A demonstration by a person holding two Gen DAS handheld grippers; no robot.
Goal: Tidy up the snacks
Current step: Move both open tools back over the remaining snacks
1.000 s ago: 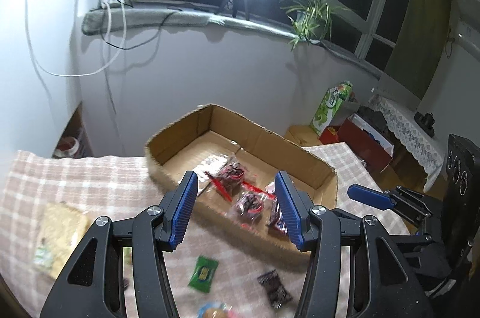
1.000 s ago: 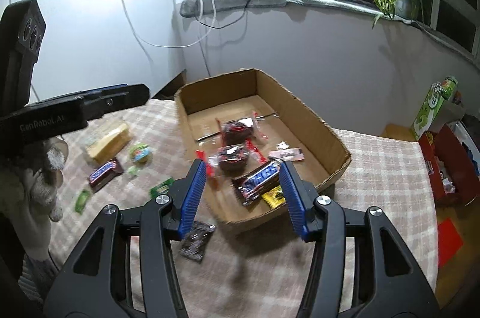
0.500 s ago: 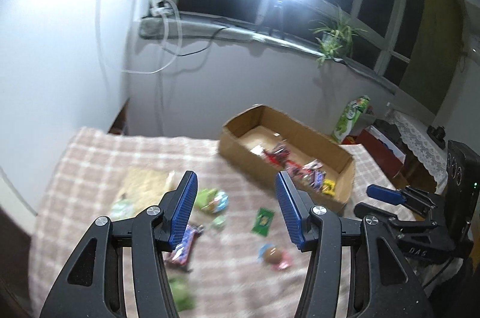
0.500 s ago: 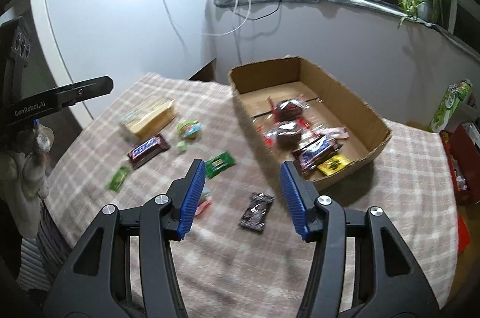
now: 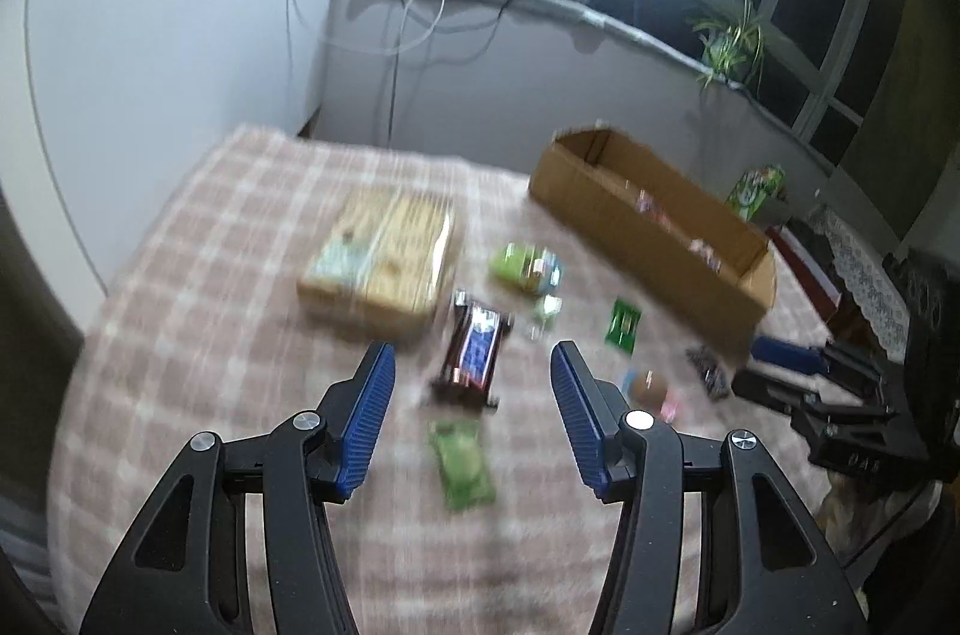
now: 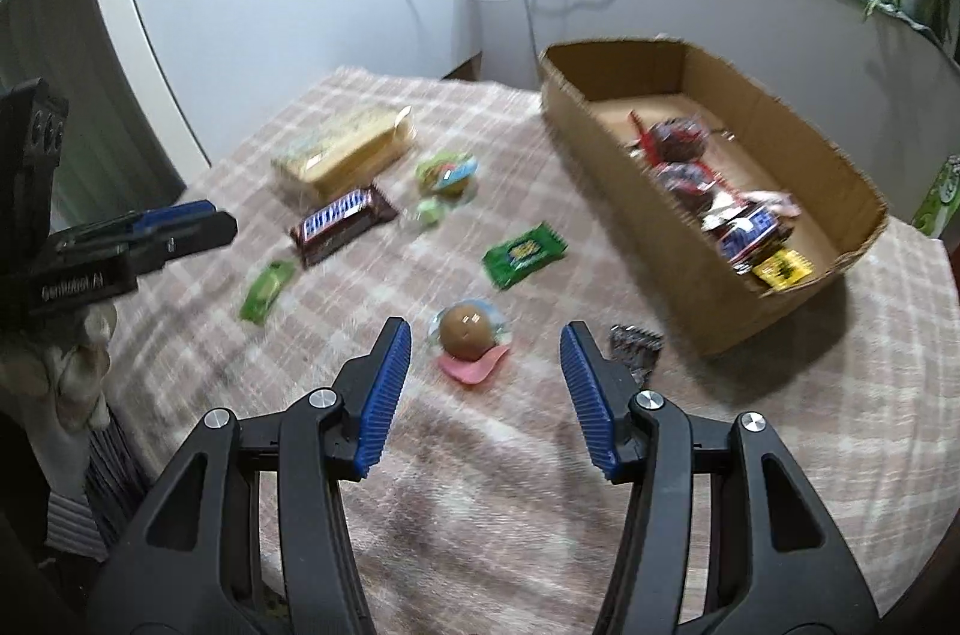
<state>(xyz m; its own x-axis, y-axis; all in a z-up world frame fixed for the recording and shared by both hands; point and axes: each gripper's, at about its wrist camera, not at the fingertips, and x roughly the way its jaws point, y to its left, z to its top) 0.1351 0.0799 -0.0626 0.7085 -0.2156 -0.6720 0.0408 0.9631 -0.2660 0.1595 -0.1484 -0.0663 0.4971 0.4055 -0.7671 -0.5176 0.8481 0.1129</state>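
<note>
A second ago both my tools hung right over the cardboard box; now I have pulled them back across the bench, and the loose snacks fill my view instead of the box. That tells me the last drop is done and I am out hunting for the next piece.

My left hand-held gripper is spread wide and empty, and the Snickers bar now sits just ahead of the gap at 12 o'clock, with a small green packet lying between the blue pads. The yellow biscuit pack lies at 11 o'clock, the box far off at 2 o'clock.

My right hand-held gripper is also spread and holds nothing. The round chocolate ball on its pink wrapper sits at 12 o'clock, just ahead of the fingertips, a dark foil packet at 1 o'clock beside the right pad, and a green candy wrapper further out.

Several snacks already lie in the box, yet I count about eight still out on the checked cloth, so I judge the job roughly half done. Both views are smeared with motion.
</note>
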